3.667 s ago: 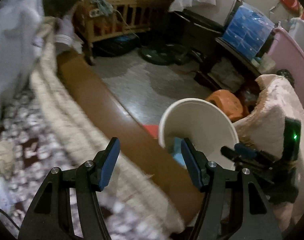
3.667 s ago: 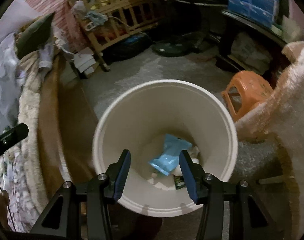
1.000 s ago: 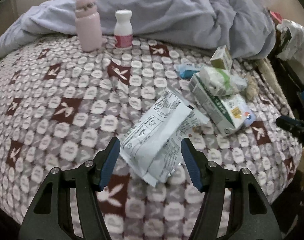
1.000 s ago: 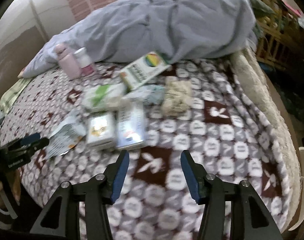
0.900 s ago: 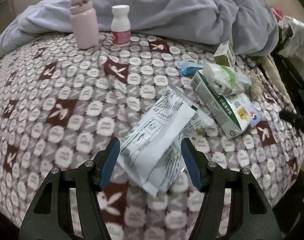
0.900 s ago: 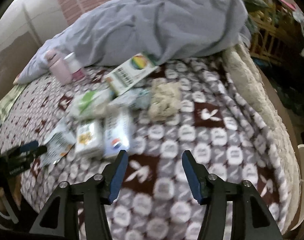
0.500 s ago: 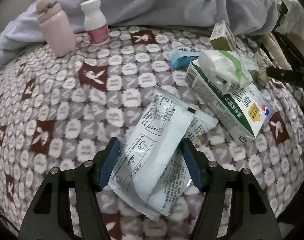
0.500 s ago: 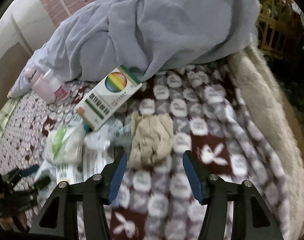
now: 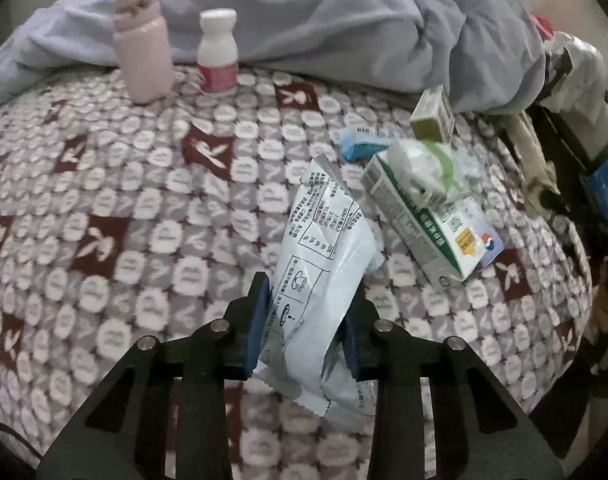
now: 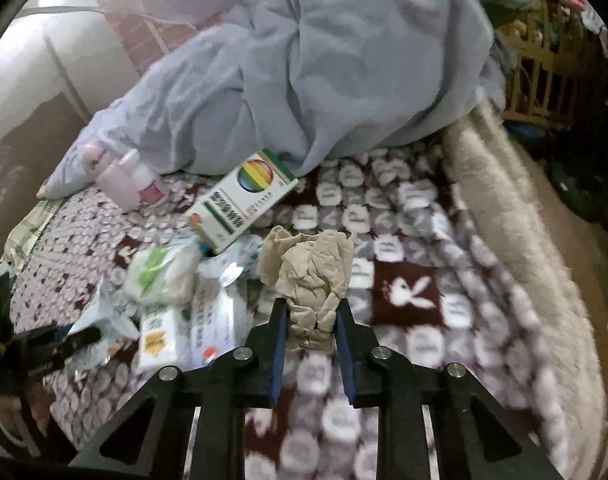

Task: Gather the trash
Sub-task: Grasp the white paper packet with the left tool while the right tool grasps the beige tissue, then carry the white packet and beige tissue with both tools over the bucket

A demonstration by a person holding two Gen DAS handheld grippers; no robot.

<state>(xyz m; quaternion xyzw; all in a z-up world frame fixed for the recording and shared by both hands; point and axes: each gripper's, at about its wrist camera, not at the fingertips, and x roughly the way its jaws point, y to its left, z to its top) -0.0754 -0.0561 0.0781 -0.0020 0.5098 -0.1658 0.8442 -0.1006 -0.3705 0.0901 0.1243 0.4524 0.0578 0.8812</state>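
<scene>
My left gripper (image 9: 306,322) is closing its jaws on a white printed wrapper (image 9: 324,268), which stands up off the patterned bedspread (image 9: 103,208) between the blue pads. My right gripper (image 10: 311,344) is closing on a crumpled beige paper wad (image 10: 314,276), pinched between its pads. More trash lies on the bed: a green-and-white carton (image 9: 428,232) with a clear plastic bag (image 9: 424,168) on it, a blue packet (image 9: 360,142), a small green box (image 9: 432,114), and a rainbow-printed box (image 10: 243,196). The left gripper's tip (image 10: 63,344) shows at the left of the right wrist view.
A pink bottle (image 9: 141,62) and a white bottle with a red label (image 9: 217,56) stand upright at the back, in front of a rumpled grey-blue duvet (image 9: 324,12). The bed's cream fringed edge (image 10: 504,216) runs down the right, with wooden furniture (image 10: 544,60) beyond it.
Both grippers left the white bin and came to the bed. The left jaws closed in on the wrapper and tilted it up; the right slid onto the beige wad and its jaws closed.
</scene>
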